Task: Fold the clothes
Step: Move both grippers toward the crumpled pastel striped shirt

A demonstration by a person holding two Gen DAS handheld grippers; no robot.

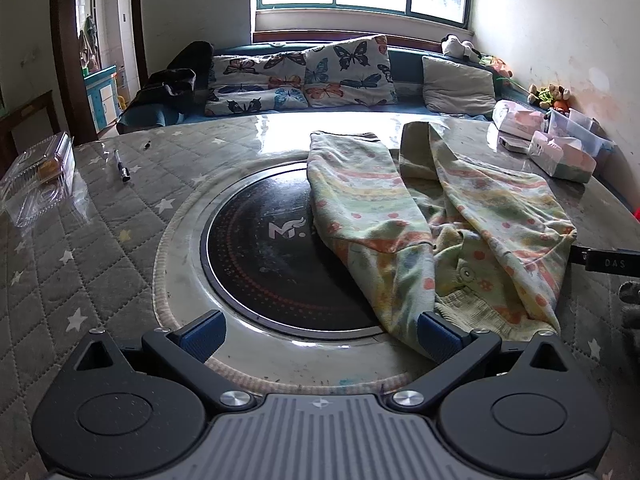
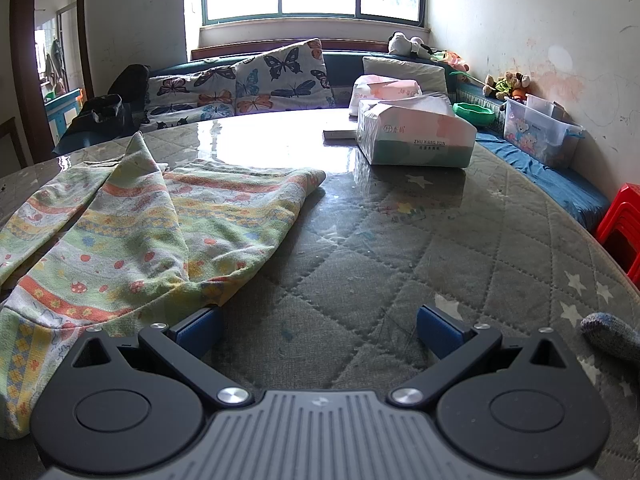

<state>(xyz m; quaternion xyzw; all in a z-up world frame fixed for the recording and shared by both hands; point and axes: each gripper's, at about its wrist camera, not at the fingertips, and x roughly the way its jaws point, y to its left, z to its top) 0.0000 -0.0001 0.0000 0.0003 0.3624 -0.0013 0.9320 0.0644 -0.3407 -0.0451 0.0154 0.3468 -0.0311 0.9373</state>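
A pale green child's pair of trousers (image 1: 436, 220) with orange and yellow patterned bands lies crumpled on the table, its two legs pointing toward the sofa. My left gripper (image 1: 320, 336) is open just short of the waistband, its right pad (image 1: 438, 338) touching the cloth's near edge. In the right wrist view the same trousers (image 2: 132, 232) spread over the left half. My right gripper (image 2: 320, 330) is open over bare quilted table cover, its left pad (image 2: 200, 330) at the garment's edge. A tip of the right gripper (image 1: 600, 262) shows beside the cloth.
A round table (image 1: 100, 248) carries an inset black hotplate (image 1: 272, 248), a pen (image 1: 122, 166), a clear plastic box (image 1: 40, 176), and tissue packs (image 2: 416, 136). A sofa with butterfly cushions (image 1: 300, 76) runs behind. Red stools (image 2: 624, 224) stand at right. A gloved finger (image 2: 612, 332) shows.
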